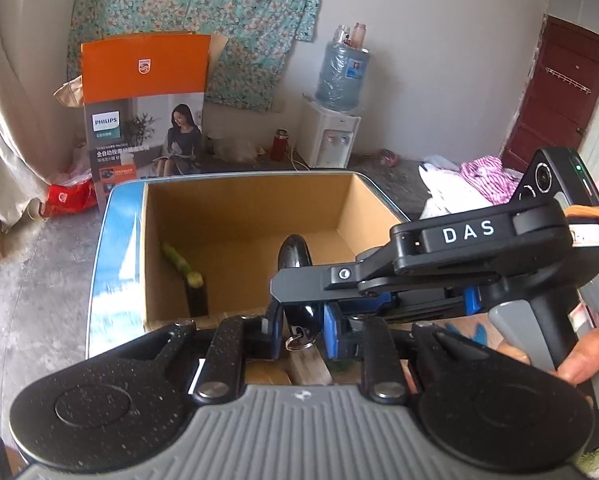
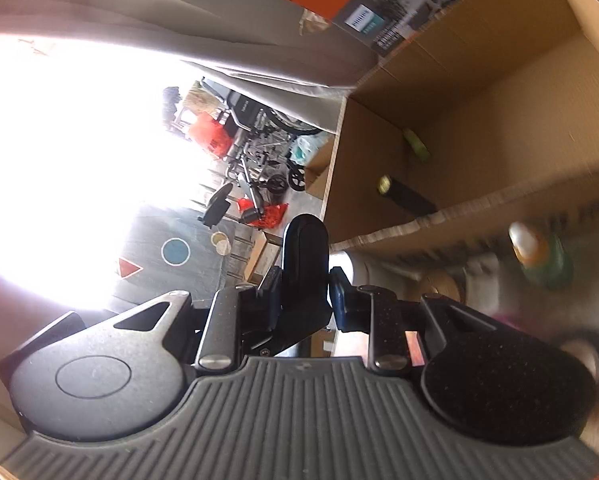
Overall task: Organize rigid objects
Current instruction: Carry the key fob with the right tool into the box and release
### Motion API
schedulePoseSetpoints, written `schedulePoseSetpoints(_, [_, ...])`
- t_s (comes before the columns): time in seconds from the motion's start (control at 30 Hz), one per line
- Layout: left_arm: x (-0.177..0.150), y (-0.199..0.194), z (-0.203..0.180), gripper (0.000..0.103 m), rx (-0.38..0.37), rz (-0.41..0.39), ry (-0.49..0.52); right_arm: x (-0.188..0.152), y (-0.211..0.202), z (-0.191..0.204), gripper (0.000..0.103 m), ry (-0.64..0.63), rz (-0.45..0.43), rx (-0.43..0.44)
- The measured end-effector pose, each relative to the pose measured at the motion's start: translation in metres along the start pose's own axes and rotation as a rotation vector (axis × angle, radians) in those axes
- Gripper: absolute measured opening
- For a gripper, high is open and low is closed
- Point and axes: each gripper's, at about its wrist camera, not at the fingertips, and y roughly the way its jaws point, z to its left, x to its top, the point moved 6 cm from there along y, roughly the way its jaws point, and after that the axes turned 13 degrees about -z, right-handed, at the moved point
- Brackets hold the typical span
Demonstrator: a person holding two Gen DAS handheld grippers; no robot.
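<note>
A black oval key fob (image 1: 295, 252) with a metal ring (image 1: 297, 342) and a wooden tag (image 1: 307, 364) hangs in the air over the near edge of an open cardboard box (image 1: 243, 208). My left gripper (image 1: 301, 320) is shut on its lower end. My right gripper (image 1: 283, 284) comes across from the right and clamps the same fob higher up. In the right wrist view the fob (image 2: 303, 248) stands between the shut fingers of the right gripper (image 2: 305, 280). On the box floor (image 2: 499, 100) lie a green corn-like piece (image 1: 177, 260) and a black cylinder (image 1: 197, 298).
A blurred green bottle (image 2: 539, 256) stands outside the box's near wall. Behind the box are a tall orange Philips carton (image 1: 143, 108), a water dispenser (image 1: 335, 136) and clothes on the floor (image 1: 483, 176). A person's hand (image 1: 591, 360) holds the right gripper's handle.
</note>
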Motion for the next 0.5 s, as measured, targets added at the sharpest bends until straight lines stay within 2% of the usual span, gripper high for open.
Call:
schedulePoseSetpoints(0.07, [0.010, 0.017, 0.009, 0.022, -0.001, 0.022, -0.013, 0.017, 0.012, -0.001, 0.025, -0.011, 0.022, 0.002])
schedulePoseSetpoints(0.2, [0.021, 0.064, 0.032, 0.022, 0.002, 0.100, -0.047, 0.047, 0.049, -0.022, 0.024, 0.088, 0.076, -0.010])
schedulePoseSetpoints(0.4, [0.027, 0.129, 0.064, 0.022, 0.017, 0.240, -0.113, 0.086, 0.108, -0.065, 0.024, 0.146, 0.135, -0.103])
schedulePoseSetpoints(0.5, [0.023, 0.153, 0.078, 0.021, 0.051, 0.296, -0.116, 0.097, 0.136, -0.083, 0.024, 0.155, 0.162, -0.152])
